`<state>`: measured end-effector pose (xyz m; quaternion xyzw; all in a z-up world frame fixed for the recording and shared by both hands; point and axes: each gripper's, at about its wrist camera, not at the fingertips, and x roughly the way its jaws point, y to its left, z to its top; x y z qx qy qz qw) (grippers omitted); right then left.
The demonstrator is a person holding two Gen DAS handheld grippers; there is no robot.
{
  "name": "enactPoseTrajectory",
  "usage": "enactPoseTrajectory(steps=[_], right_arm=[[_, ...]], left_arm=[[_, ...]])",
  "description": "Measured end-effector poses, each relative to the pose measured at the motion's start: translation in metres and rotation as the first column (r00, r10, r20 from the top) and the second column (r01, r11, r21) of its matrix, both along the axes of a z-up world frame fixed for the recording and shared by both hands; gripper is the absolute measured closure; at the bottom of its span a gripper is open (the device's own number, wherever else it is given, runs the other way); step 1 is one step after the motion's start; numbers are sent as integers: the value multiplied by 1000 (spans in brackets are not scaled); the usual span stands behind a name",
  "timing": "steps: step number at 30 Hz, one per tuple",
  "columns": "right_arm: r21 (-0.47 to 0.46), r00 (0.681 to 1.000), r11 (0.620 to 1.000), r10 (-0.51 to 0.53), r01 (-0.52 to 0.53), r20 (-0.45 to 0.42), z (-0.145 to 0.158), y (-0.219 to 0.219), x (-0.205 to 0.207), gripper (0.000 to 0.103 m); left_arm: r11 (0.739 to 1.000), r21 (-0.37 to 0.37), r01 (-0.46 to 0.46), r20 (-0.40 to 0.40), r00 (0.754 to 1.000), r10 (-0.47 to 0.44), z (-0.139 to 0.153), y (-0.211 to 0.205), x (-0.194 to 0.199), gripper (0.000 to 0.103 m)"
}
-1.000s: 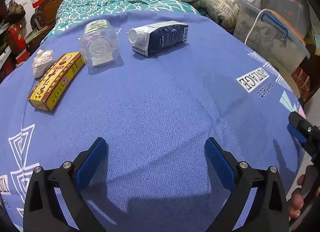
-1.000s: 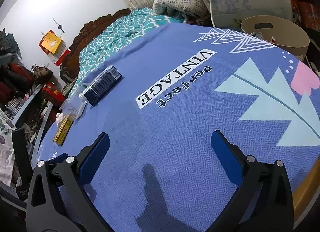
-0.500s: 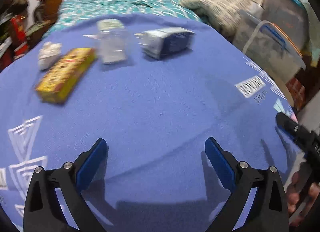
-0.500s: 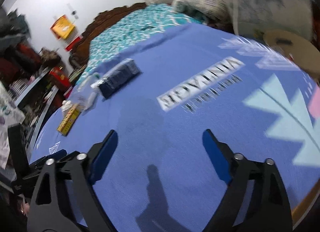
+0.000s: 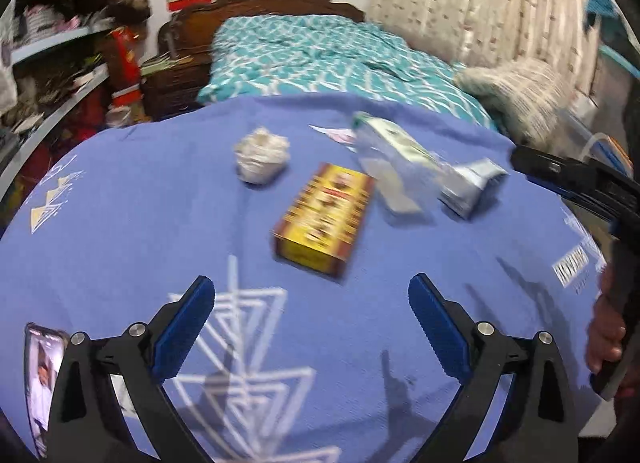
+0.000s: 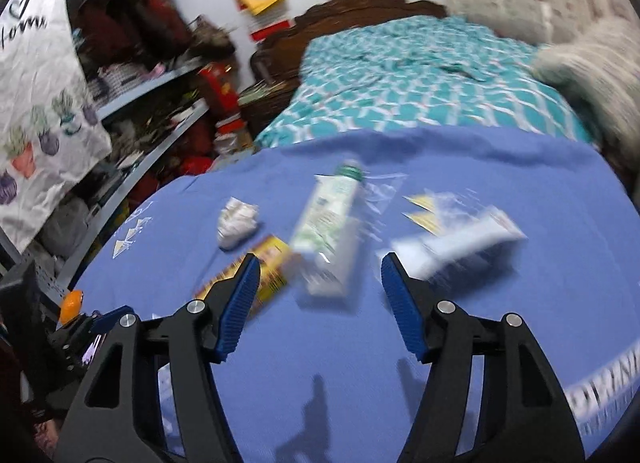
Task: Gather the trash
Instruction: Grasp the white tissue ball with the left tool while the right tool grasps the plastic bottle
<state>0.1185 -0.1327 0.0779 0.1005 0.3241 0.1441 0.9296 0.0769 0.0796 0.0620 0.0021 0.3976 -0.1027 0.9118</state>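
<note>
Right gripper [image 6: 318,303] nearer, jaws half-spread and just narrowing, nothing between them. Clear plastic bottle [image 6: 330,231] on blue bedspread [image 6: 500,315], mid-cloth toward far edge, dead ahead; long axis running away, green cap far. Left gripper [image 5: 310,327] wide, empty.

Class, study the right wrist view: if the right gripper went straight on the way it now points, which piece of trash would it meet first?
Most likely the clear plastic bottle, lying on the blue cloth ahead of the open right gripper, whose jaws have just been closing on nothing. The yellow box lies just left of that line; blur makes depth uncertain.
</note>
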Motion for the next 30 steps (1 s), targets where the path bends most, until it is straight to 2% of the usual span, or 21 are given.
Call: enactPoseTrajectory(steps=[3, 7, 10, 13, 14, 15, 16, 17, 18, 19, 20, 21, 24, 27, 30], right_arm=[[-62, 1000, 998, 14, -16, -25, -10, 22, 40, 30], [-157, 998, 988, -20, 10, -66, -35, 28, 75, 29], [-189, 997, 982, -30, 17, -69, -44, 24, 83, 26], [-207, 992, 978, -44, 18, -121, -55, 33, 93, 26], [-194, 989, 981, -40, 12, -142, -60, 33, 95, 27], [-180, 987, 984, -31, 2, -158, -63, 32, 95, 38], [-159, 986, 987, -6, -21, -168, -65, 30, 95, 38], [-160, 985, 987, 4, -32, -170, -63, 31, 91, 39], [-158, 987, 987, 6, -32, -162, -60, 29, 85, 39], [-146, 990, 989, 13, -34, -142, -55, 26, 76, 40], [-138, 992, 990, 24, -41, -123, -49, 24, 65, 40], [-131, 994, 990, 35, -47, -99, -42, 21, 51, 40], [-125, 996, 988, 81, -86, -40, -28, 16, 0, 41], [-159, 994, 981, 108, -108, -5, -29, 7, -57, 41], [-237, 993, 966, 116, -109, 18, -44, -10, -123, 41]], left_arm=[[999, -17, -52, -55, 997, 51, 8, 20, 31, 15], [996, -39, -80, -124, 989, 74, 18, 36, 94, 15], [995, 15, -95, -173, 980, 97, 11, 35, 154, 14], [992, 67, -102, -237, 965, 116, -10, 29, 195, 16], [992, 76, -102, -267, 956, 119, -21, 25, 209, 20], [991, 84, -102, -283, 951, 122, -28, 23, 214, 25], [993, 76, -94, -300, 947, 112, -35, 22, 217, 40], [998, 23, -65, -320, 945, 69, -40, 20, 217, 63], [999, -5, -54, -320, 946, 50, -40, 18, 214, 65], [998, 7, -62, -305, 950, 62, -38, 18, 209, 67], [996, 27, -81, -264, 961, 85, -27, 21, 199, 68], [996, 8, -86, -243, 966, 85, -20, 25, 192, 68], [990, -114, -88, -168, 983, 68, 15, 45, 153, 68], [984, -174, -25, -93, 996, 9, 40, 49, 97, 68], [970, -230, 74, -66, 994, -91, 47, 36, 43, 68]])
